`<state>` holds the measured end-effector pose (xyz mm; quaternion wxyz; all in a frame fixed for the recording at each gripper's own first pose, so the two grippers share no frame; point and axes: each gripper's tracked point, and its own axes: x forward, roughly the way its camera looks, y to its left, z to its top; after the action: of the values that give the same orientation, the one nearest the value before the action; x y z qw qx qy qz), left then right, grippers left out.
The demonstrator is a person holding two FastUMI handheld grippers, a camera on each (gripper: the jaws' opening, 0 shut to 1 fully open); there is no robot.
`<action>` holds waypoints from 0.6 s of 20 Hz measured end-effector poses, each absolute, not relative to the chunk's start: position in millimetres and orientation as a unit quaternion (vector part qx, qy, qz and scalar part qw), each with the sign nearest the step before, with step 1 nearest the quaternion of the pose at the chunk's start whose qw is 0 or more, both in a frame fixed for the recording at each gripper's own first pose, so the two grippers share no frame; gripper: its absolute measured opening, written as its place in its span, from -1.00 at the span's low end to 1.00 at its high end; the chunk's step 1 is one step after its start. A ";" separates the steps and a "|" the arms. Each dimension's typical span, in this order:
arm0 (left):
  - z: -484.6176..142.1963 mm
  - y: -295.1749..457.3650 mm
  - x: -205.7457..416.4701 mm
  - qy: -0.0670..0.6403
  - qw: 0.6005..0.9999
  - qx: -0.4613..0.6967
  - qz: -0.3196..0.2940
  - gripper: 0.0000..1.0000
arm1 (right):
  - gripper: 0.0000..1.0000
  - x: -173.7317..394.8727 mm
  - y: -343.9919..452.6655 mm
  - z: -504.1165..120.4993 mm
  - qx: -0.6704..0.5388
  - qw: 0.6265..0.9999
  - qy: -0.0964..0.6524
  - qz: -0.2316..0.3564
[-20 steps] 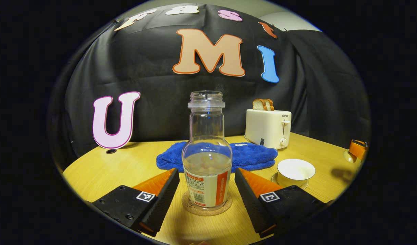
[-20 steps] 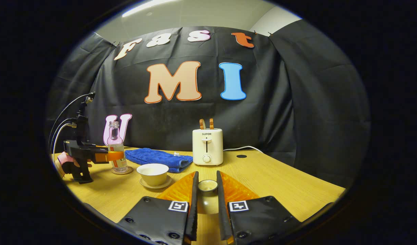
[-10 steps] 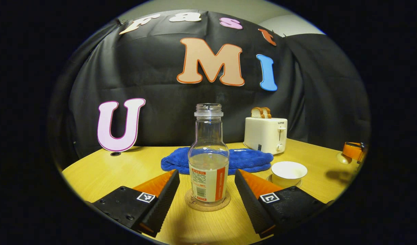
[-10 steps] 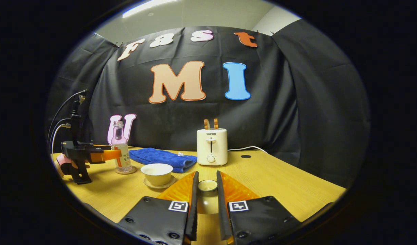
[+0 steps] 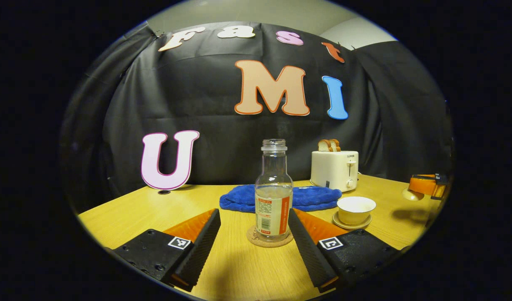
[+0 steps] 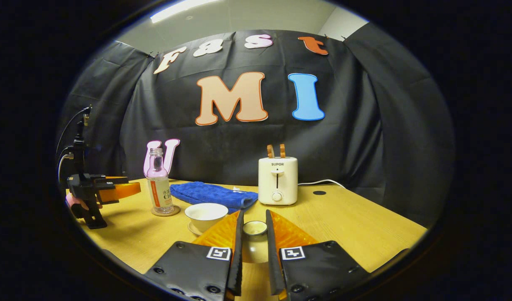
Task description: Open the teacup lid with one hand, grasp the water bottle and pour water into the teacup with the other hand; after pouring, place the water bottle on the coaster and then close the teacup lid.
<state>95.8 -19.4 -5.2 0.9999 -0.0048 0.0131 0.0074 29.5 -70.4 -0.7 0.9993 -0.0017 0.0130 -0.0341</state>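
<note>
Standing water bottle (image 5: 274, 196), part-filled, on coaster (image 5: 269, 241); teacup (image 5: 356, 209) uncovered

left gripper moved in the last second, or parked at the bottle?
Yes. In the right gripper view the left gripper has backed away from the water bottle, which stands on its coaster; a gap now separates them. Its jaws are open.

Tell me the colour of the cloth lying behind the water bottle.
Blue. The cloth shows best in the left gripper view, behind the water bottle.
</note>
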 end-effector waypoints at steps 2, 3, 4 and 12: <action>-4.7 -15.8 87.1 0.010 1.000 -0.003 0.018 0.89 | -0.41 42.9 -61.5 -1.3 -0.001 1.000 0.013 -0.019; -3.4 -12.3 82.3 0.006 1.000 -0.004 0.027 0.89 | -0.41 49.8 -57.5 -0.1 -0.001 1.000 0.010 -0.014; -3.8 -7.9 80.0 0.008 0.999 -0.003 0.036 0.89 | -0.41 56.8 -53.6 -0.1 -0.001 1.000 0.009 -0.009; -3.6 10.4 60.8 0.008 0.997 -0.002 0.081 0.89 | -0.41 108.1 -20.9 -3.8 0.001 1.000 0.011 0.025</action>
<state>60.8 10.4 -3.6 0.9967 -0.0018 0.0078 0.0814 108.1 -20.9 -3.8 0.9996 0.0010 0.0107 0.0246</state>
